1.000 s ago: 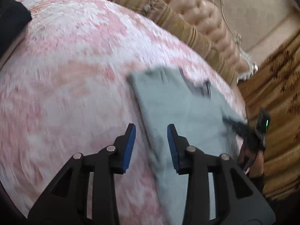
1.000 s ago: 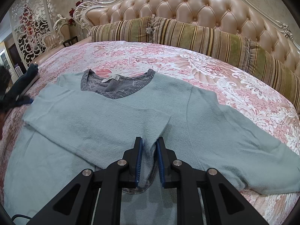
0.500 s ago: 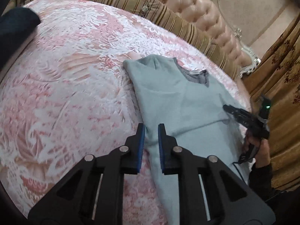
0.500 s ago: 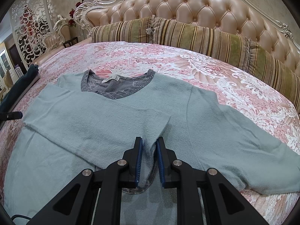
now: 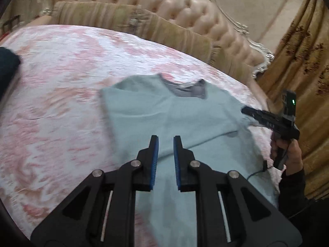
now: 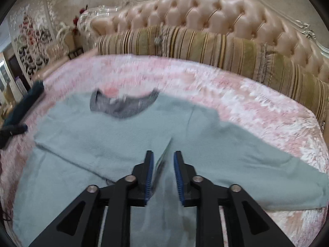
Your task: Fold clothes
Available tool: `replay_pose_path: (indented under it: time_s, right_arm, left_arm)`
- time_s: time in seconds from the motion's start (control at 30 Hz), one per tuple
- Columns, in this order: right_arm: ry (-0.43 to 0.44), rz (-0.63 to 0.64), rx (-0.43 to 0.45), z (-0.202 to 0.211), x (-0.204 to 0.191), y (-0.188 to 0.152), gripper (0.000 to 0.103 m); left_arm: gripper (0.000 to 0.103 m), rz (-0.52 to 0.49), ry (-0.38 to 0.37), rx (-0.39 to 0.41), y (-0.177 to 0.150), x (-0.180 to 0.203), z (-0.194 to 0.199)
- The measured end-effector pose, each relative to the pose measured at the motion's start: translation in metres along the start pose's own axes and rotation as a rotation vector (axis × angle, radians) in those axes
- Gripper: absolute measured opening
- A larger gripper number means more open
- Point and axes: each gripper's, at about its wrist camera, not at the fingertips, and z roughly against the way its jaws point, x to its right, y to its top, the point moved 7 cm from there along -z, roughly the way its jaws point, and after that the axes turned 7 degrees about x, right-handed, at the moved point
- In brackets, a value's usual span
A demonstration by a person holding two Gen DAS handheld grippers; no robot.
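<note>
Pale-green sweater spread on pink bed; left tongs parted above it, right tongs parted, sleeve edge between blades.

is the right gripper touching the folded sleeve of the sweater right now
Cannot tell. In the right wrist view the right gripper stands part open with the sleeve edge between the fingers, but blur hides any contact. The left wrist view is no clearer.

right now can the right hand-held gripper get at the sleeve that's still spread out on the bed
Probably yes. The right hand-held gripper hangs open over the sweater, and the unfolded sleeve lies flat on the bedspread just to its right, with nothing on top of it or between them.
</note>
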Motion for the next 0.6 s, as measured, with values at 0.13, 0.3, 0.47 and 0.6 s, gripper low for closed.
replay_pose_path:
  time_s: [0.13,0.3,0.47,0.6]
  right_arm:
    - [0.069,-0.027,-0.051,-0.023,-0.007,0.005,0.033]
    - [0.030,0.071,-0.085,-0.051,-0.025,0.000,0.033]
    - [-0.032,0.127,-0.091,-0.055,-0.021,-0.007,0.016]
    - [-0.037,0.123,-0.092,-0.053,-0.016,-0.008,0.016]
  left_arm:
    - [0.017,-0.011,-0.026,-0.015,-0.002,0.023,-0.029]
    - [0.017,-0.098,0.084,-0.048,-0.012,0.033,-0.061]
    - [0.016,-0.096,0.127,-0.057,-0.018,0.027,-0.067]
    - [0.016,-0.081,0.144,-0.053,-0.022,0.023,-0.068]
